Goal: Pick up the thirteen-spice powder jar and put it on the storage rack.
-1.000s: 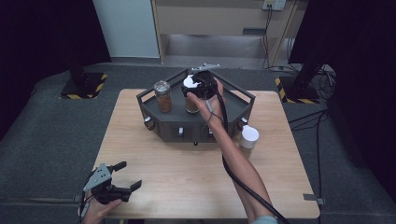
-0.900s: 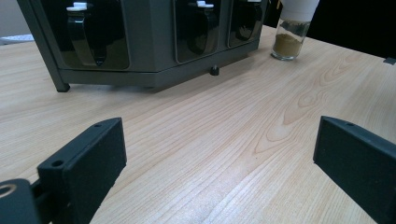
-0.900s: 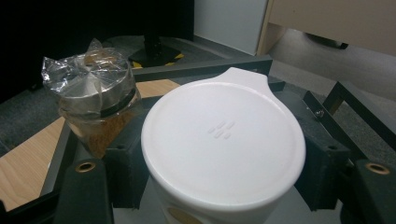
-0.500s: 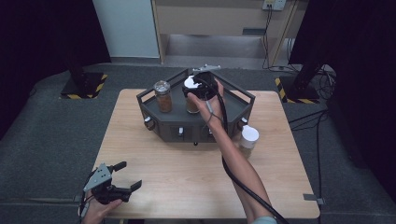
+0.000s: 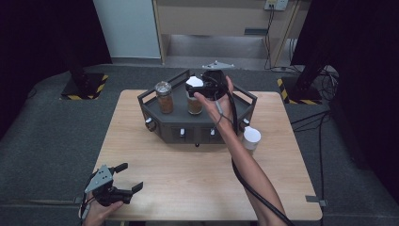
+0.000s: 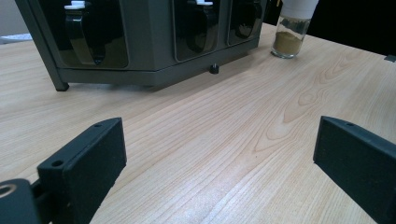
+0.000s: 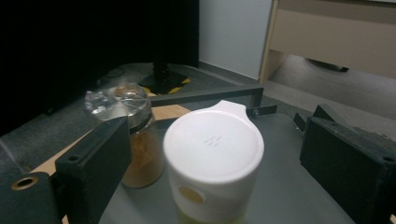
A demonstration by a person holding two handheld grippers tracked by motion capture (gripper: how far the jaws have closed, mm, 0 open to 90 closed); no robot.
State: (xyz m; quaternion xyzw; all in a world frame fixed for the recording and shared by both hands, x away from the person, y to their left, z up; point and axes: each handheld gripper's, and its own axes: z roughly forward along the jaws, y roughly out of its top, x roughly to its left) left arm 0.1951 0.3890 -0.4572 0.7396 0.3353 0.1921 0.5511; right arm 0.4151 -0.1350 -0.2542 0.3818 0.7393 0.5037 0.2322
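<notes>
Right tongs (image 5: 203, 87), jaws wide, are poised around the white-capped jar (image 7: 212, 158) on the rack (image 5: 155, 123), upper centre; nothing is gripped yet. Left tongs (image 5: 126, 180), also wide and empty, are parked lower left on the counter (image 5: 188, 188).

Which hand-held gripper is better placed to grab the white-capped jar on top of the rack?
Right. The right hand-held gripper is open with its jaws on either side of the white-capped jar. The left hand-held gripper sits open near the table's front edge.
</notes>
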